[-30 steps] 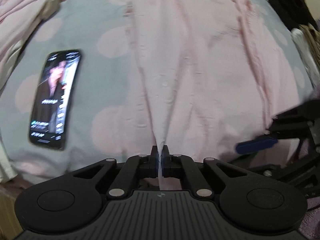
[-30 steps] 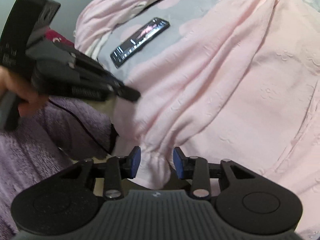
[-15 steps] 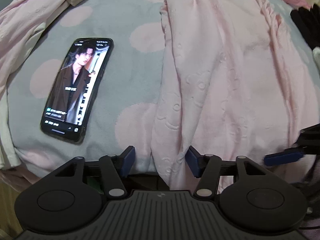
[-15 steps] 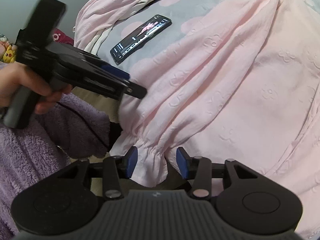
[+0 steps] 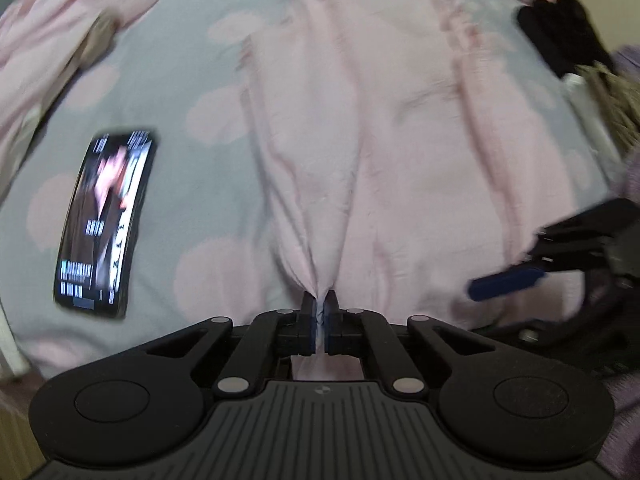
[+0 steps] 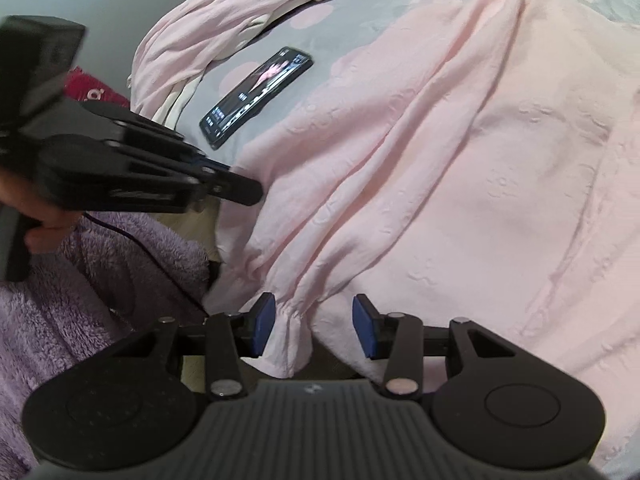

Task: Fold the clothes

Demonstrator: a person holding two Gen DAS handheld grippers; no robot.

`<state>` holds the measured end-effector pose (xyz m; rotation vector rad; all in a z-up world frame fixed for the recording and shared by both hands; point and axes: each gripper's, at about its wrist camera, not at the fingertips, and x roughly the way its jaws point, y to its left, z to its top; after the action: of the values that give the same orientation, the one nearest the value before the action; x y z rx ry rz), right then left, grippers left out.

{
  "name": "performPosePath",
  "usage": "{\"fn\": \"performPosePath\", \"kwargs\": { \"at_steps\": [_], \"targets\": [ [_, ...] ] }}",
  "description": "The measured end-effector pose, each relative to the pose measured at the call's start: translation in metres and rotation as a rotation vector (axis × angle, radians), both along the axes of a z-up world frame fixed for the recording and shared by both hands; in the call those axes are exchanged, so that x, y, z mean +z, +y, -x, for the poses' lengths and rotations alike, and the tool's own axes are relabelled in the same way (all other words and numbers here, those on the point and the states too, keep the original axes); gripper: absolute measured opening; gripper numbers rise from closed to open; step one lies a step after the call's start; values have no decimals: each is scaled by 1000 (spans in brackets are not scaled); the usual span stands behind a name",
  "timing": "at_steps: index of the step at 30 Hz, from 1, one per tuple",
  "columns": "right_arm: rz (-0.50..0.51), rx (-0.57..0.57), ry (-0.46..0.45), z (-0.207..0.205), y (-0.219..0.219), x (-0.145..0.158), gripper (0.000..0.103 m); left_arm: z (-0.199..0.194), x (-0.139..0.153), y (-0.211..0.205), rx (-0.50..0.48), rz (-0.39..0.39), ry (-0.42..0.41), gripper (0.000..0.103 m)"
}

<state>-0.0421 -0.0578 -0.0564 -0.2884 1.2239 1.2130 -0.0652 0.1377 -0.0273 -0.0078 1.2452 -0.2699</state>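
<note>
A pale pink embossed garment [image 5: 380,140] lies spread on a grey bedsheet with pink dots [image 5: 192,64]. My left gripper [image 5: 319,304] is shut on a pinch of the garment's near edge, and folds fan out from the jaws. In the right wrist view the same garment [image 6: 460,160] fills the right side. My right gripper [image 6: 314,320] stands open with the garment's ruffled cuff [image 6: 294,340] hanging between its blue pads, closer to the left pad. The left gripper [image 6: 236,190] shows there at the left, held by a hand.
A lit phone [image 5: 104,220] lies on the sheet left of the garment. A second pink garment [image 6: 224,28] is bunched at the far left. A purple fleece sleeve [image 6: 80,300] sits below the left gripper. Dark items [image 5: 560,36] lie at the far right.
Half a second ago my left gripper was open around the garment's edge; now it is shut on it and the view is blurred by motion. The right gripper stays open over the cuff.
</note>
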Motion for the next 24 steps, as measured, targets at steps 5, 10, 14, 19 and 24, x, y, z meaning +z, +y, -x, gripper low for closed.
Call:
{"fn": "performPosePath", "kwargs": {
  "at_steps": [5, 10, 14, 19, 24],
  "targets": [
    [-32, -59, -22, -7, -15, 10, 46, -16, 24, -30, -158, 30, 21, 1],
    [-36, -145, -37, -12, -37, 11, 47, -48, 26, -67, -312, 72, 86, 1],
    [-54, -217, -14, -18, -57, 9, 47, -73, 16, -99, -387, 95, 148, 1],
    [-78, -293, 8, -24, -71, 8, 50, -98, -9, -127, -394, 126, 230, 1],
    [-84, -376, 48, -31, -80, 2, 61, -114, -36, -146, -372, 179, 302, 1]
  ]
}}
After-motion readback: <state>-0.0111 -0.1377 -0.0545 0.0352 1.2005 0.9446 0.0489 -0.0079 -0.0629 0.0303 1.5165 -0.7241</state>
